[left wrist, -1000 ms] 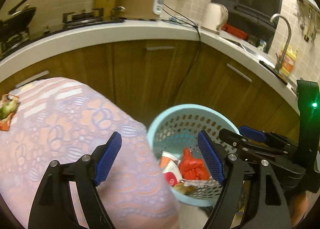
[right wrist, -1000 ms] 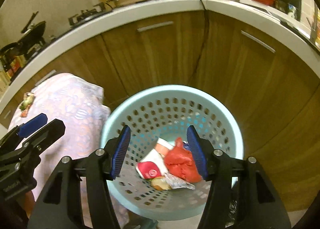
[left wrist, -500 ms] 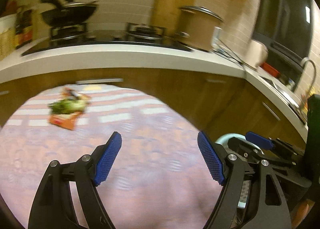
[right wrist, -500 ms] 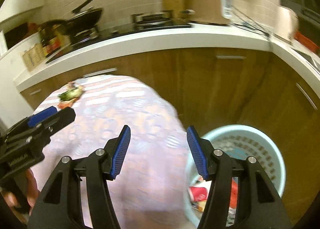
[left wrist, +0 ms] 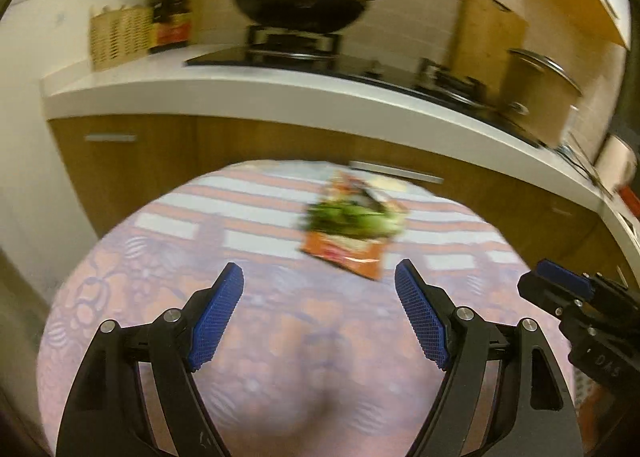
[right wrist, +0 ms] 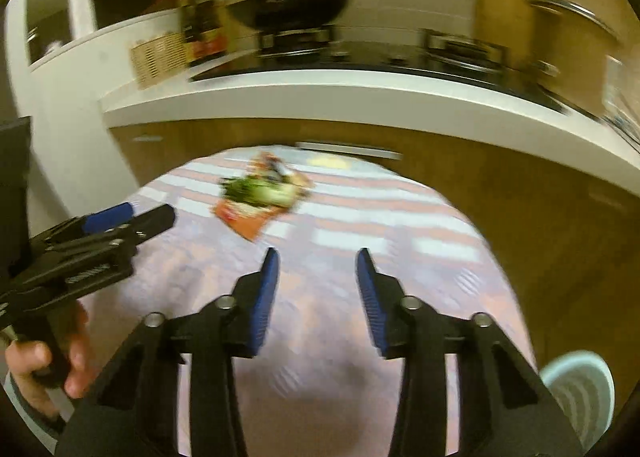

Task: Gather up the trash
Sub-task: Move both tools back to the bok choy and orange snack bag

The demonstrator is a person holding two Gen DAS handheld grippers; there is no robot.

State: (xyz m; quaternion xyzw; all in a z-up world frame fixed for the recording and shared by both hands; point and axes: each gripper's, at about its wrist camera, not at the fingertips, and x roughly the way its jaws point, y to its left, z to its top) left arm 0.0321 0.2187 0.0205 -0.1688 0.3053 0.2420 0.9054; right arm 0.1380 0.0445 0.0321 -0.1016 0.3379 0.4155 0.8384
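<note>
An orange snack wrapper with green vegetable scraps on it (left wrist: 352,227) lies on the far part of a round table with a pink patterned cloth (left wrist: 260,397); it also shows in the right wrist view (right wrist: 260,197). My left gripper (left wrist: 320,293) is open and empty, a little short of the wrapper. My right gripper (right wrist: 316,269) is open and empty over the table, to the right of the wrapper. The light blue trash basket (right wrist: 580,393) stands on the floor at the table's right side.
A white counter (left wrist: 280,97) over wooden cabinets curves behind the table. On it stand a black wok (left wrist: 300,9) on a stove, a wicker basket (left wrist: 116,33), bottles and a brown cooker (left wrist: 540,93).
Both grippers have swung left, away from the basket and toward the table. The wrapper now sits ahead of the left gripper. The basket has slid to the lower right of the right view.
</note>
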